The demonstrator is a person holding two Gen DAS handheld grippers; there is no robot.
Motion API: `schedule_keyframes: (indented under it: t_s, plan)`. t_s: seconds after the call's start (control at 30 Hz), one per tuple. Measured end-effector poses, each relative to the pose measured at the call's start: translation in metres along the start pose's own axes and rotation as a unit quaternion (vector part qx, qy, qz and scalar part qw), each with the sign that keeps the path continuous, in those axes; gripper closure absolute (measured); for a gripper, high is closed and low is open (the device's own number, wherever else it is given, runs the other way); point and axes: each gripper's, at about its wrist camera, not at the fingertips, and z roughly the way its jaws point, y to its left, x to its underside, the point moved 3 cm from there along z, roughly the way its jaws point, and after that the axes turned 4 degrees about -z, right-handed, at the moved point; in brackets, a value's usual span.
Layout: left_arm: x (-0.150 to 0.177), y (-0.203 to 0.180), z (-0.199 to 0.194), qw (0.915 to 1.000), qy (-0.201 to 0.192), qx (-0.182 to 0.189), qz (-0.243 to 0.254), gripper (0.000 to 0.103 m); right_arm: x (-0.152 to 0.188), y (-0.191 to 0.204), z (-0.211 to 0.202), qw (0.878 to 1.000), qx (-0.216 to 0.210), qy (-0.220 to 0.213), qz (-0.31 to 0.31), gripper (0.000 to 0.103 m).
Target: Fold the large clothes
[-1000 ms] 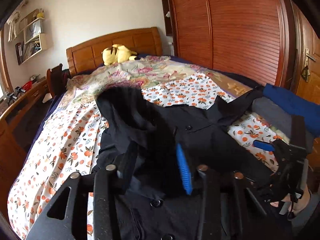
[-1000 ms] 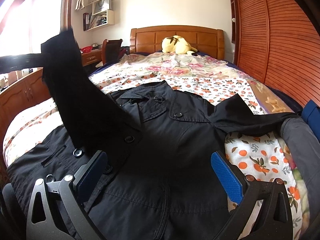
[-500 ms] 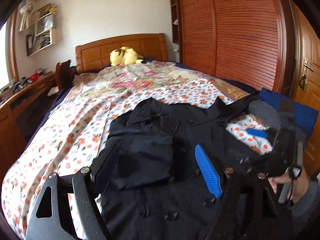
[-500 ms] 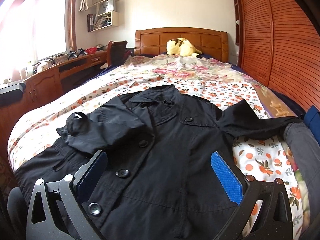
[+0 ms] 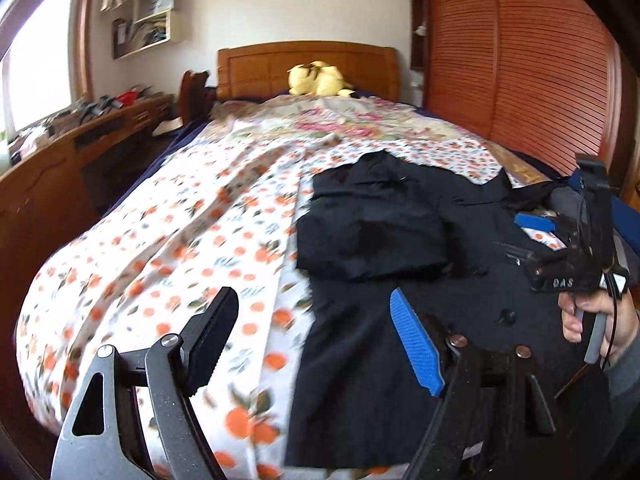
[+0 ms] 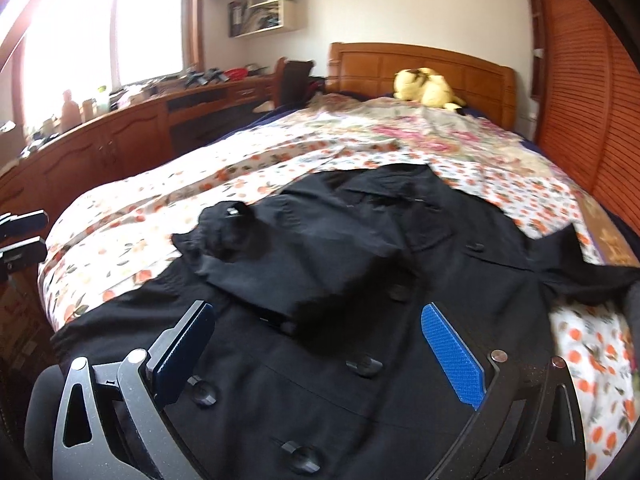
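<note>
black coat (image 6: 360, 320) lies spread on the bed (image 5: 180, 240), buttons up, collar toward the headboard (image 6: 420, 68). one sleeve (image 6: 304, 256) is folded across its chest; the other sleeve (image 6: 580, 276) trails out to my right, over the orange-print sheet (image 6: 592, 360).

my left gripper (image 5: 312, 336) hangs over the coat's left edge with its fingers spread wide and nothing between them: one finger over the sheet, the blue pad (image 5: 416, 344) over black cloth. my right gripper (image 6: 320, 344) is also spread wide and empty, hovering above the button row (image 6: 364, 366). in the left view i see my right hand (image 5: 596, 320) around that gripper's handle, over the coat's right side.

around me: a yellow plush toy (image 5: 320, 78) by the headboard, a floral quilt (image 6: 420, 136) beyond the coat, a slatted wardrobe (image 5: 520, 60) along the right, a wooden desk (image 6: 120, 136) with clutter under the window (image 6: 80, 32), a wall shelf (image 6: 268, 12), and a chair (image 6: 292, 80) by the bed's far corner. something blue (image 5: 628, 216) and grey sits at the bed's right edge, partly hidden behind the right gripper in the left view.
</note>
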Motion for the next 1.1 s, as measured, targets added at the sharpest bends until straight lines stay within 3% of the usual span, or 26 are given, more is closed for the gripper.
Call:
schedule_keyframes:
  t_s: [0.17, 0.5, 0.67, 0.73, 0.8, 0.93, 1.1]
  plan:
    - [0.021, 0.032, -0.002, 0.9998, 0.006, -0.016, -0.013, 0.024, -0.018, 0.037, 0.04, 0.999, -0.029, 0.013, -0.038, 0.005]
    - [0.043, 0.087, -0.015, 0.9987, 0.008, -0.027, -0.041, 0.024, -0.047, 0.101, 0.134, 0.989, -0.086, 0.073, -0.094, 0.034]
    - [0.048, 0.109, -0.024, 0.998, 0.005, -0.035, -0.052, 0.024, -0.057, 0.107, 0.168, 0.986, -0.084, 0.101, -0.098, 0.044]
    - [0.049, 0.114, -0.027, 0.9979, 0.003, -0.037, -0.054, 0.024, -0.059, 0.107, 0.182, 0.986, -0.071, 0.113, -0.102, 0.067]
    - [0.05, 0.119, -0.031, 0.9976, 0.003, -0.04, -0.056, 0.024, -0.06, 0.103, 0.188, 0.986, -0.072, 0.118, -0.099, 0.082]
    - [0.051, 0.124, -0.039, 0.9975, -0.001, -0.042, -0.056, 0.024, -0.071, 0.097, 0.179, 0.991, -0.065, 0.081, -0.086, 0.095]
    - [0.053, 0.116, -0.039, 0.9978, -0.001, -0.034, -0.057, 0.024, -0.081, 0.084, 0.129, 0.996, -0.061, 0.008, -0.067, 0.098]
